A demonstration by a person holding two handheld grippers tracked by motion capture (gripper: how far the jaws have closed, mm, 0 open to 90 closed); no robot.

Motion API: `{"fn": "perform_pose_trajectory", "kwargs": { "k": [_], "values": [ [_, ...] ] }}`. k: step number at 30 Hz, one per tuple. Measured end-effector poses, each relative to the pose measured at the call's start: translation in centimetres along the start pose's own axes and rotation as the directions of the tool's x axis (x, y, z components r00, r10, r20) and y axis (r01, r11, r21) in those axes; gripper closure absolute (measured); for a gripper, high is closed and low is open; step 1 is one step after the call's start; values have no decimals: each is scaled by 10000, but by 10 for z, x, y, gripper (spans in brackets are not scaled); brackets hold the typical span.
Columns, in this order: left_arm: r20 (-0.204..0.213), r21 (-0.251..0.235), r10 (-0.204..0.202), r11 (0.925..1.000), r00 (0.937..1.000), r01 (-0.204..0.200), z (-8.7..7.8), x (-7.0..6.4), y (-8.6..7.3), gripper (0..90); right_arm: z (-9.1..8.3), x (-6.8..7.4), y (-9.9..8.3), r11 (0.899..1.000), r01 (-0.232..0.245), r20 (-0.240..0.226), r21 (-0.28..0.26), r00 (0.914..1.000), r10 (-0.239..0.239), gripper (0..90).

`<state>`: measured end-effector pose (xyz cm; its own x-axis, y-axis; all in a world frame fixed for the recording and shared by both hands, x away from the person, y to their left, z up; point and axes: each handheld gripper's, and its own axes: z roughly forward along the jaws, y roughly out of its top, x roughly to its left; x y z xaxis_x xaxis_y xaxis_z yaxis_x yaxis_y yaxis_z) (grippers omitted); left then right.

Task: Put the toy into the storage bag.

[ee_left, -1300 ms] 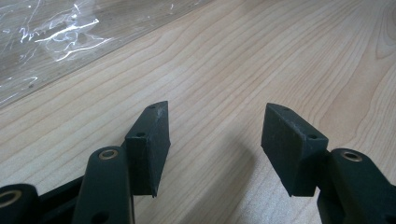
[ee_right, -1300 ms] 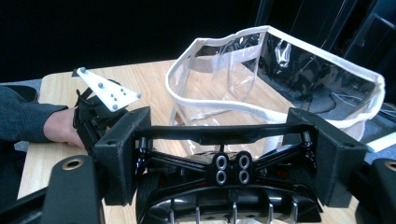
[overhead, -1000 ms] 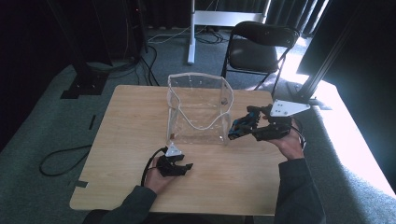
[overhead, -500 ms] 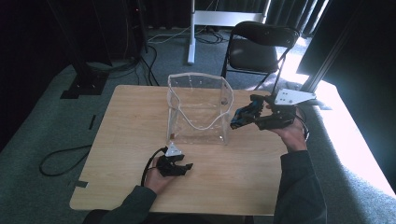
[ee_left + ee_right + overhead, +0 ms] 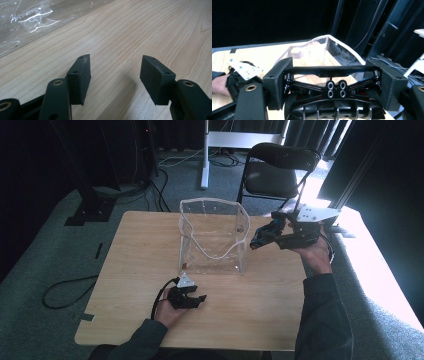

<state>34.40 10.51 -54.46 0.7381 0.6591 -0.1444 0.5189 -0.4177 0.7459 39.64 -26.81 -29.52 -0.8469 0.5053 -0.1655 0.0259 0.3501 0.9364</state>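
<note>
A clear plastic bag (image 5: 212,237) stands open and upright in the middle of the wooden table (image 5: 140,250). My right gripper (image 5: 276,233) hovers above the table just right of the bag's upper rim, shut on a black toy car (image 5: 261,237) whose nose points at the bag. In the right gripper view the toy car (image 5: 334,92) sits crosswise between both jaws, with the bag's mouth (image 5: 337,50) beyond it. My left gripper (image 5: 192,299) rests on the table in front of the bag, open. Nothing lies between its pads (image 5: 80,77), and the bag (image 5: 30,17) is at the upper left.
A black folding chair (image 5: 275,170) stands behind the table's far right edge. A white stand base (image 5: 235,140) and cables lie on the floor beyond. Bare tabletop lies left and front right of the bag. The other hand's gripper (image 5: 239,75) shows at left in the right gripper view.
My right gripper has risen with the toy car and tilted its nose toward the bag's top right corner. The left gripper has stayed put.
</note>
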Motion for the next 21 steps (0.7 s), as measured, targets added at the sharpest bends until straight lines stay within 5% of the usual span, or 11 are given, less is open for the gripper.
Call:
{"fn": "perform_pose_trajectory", "kwargs": {
  "k": [21],
  "values": [
    [20,1,-24,10000,10000,24,0,0,0,423,29,-25,27,9992,398,-310,84,9987,-395,246]
  ]
}}
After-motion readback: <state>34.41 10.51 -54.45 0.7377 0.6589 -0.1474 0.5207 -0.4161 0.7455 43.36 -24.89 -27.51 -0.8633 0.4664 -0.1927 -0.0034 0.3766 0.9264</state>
